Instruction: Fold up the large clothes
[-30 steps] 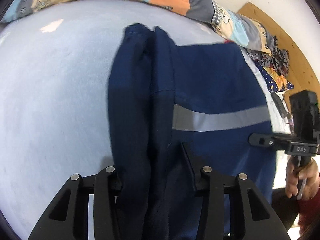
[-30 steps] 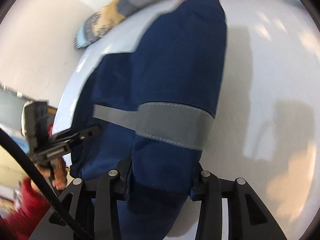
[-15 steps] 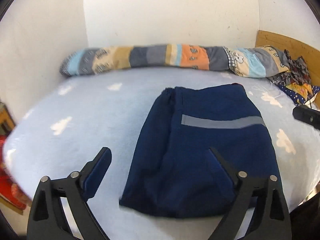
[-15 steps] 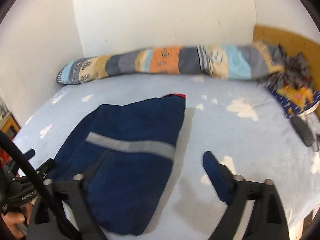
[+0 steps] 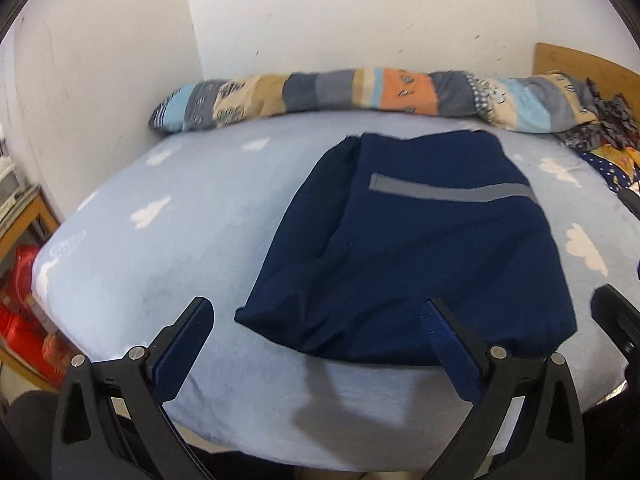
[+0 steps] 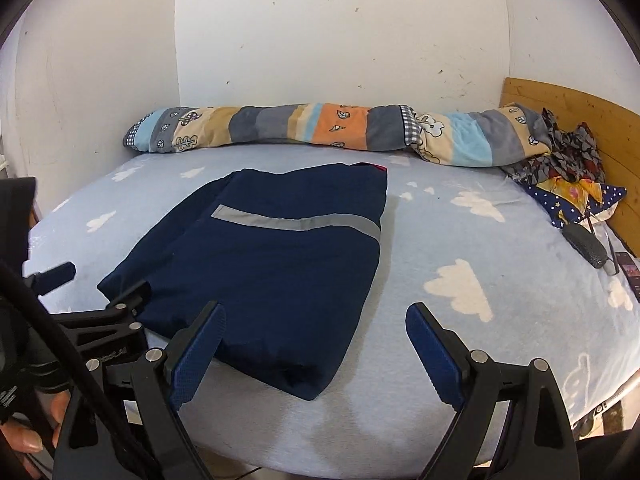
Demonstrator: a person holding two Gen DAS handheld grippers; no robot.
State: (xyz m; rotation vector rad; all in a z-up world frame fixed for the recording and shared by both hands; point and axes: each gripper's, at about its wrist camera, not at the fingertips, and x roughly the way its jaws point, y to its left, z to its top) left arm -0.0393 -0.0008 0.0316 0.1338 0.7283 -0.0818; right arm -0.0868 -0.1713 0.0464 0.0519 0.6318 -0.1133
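Observation:
A navy blue garment [image 5: 404, 248] with a grey reflective stripe [image 5: 452, 192] lies folded flat on the light blue bed; it also shows in the right wrist view [image 6: 268, 264]. My left gripper [image 5: 316, 320] is open and empty, held back above the bed's near edge, in front of the garment. My right gripper [image 6: 314, 320] is open and empty, over the garment's near right corner. The left gripper's body shows at the left of the right wrist view [image 6: 100, 320].
A long patchwork bolster [image 6: 340, 132] lies along the far wall. Crumpled clothes and a star-print pillow [image 6: 572, 184] sit by the wooden headboard [image 6: 592, 120]. A dark case [image 6: 584, 244] lies at the bed's right edge. Red items [image 5: 20, 312] stand beside the bed.
Both grippers let go of the garment, opened, and pulled back and up from it. The garment now lies folded on the bed.

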